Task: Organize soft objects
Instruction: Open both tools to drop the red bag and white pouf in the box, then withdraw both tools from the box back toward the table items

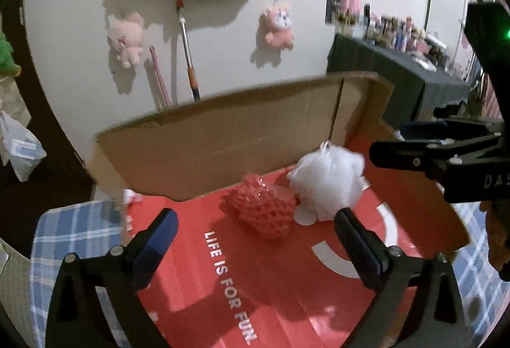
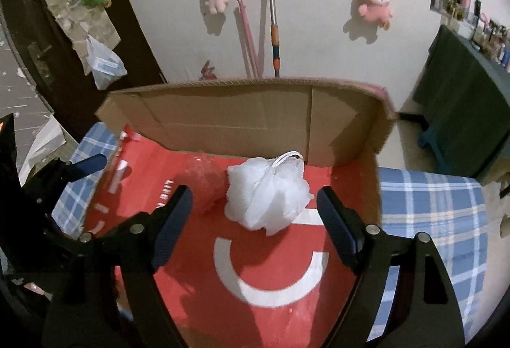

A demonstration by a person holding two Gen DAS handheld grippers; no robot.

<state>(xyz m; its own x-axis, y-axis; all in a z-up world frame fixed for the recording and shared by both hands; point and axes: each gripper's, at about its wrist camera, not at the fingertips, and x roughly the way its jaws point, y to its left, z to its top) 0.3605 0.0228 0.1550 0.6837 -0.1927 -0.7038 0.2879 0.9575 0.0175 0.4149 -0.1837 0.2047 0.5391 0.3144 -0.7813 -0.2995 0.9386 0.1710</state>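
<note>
A white mesh bath puff (image 2: 267,193) (image 1: 328,180) and a red foam net sleeve (image 1: 263,209) (image 2: 204,185) lie side by side on the red floor of an open cardboard box (image 1: 207,140) (image 2: 242,115). My left gripper (image 1: 255,226) hovers open above the red sleeve, nothing between its fingers. My right gripper (image 2: 253,203) hovers open above the white puff, its pads clear of the puff. The right gripper also shows at the right edge of the left wrist view (image 1: 414,140).
The box rests on a blue plaid cloth (image 2: 430,214) (image 1: 73,226). Plush toys (image 2: 376,0) and a mop handle (image 2: 272,13) hang on the white wall behind. A dark cabinet (image 2: 468,112) stands to the right, and a dark door (image 2: 63,45) to the left.
</note>
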